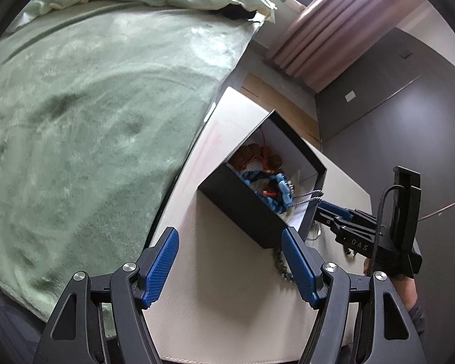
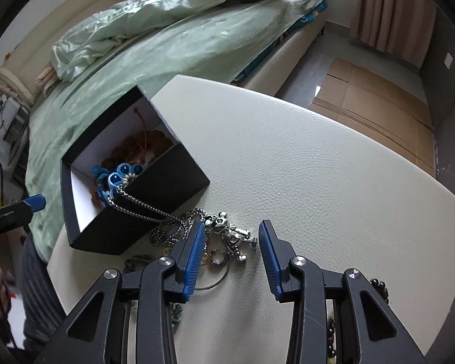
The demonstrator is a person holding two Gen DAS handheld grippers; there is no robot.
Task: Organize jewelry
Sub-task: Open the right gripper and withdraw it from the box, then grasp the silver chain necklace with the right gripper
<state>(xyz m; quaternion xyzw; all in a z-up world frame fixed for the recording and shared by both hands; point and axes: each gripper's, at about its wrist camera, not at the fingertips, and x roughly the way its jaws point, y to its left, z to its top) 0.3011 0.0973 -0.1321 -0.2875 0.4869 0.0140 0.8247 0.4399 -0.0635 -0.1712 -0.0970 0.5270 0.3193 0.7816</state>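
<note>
Box open, blue beads, brown beads inside

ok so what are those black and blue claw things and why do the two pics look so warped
Those are handheld grippers, one in each of a person's hands, not a robot arm. Each carries a fisheye camera looking along its fingers, which bends the picture.

The left view shows the left gripper, open and empty, above a white table beside a bed. The right gripper shows at the right in that view.

The right view looks down the right gripper. Its jaws are half closed around a silver charm, apparently not yet pressing it.

On the table stands a black box holding blue and brown jewelry. A chain hangs over its edge onto the table, where rings and beads also lie.
</note>
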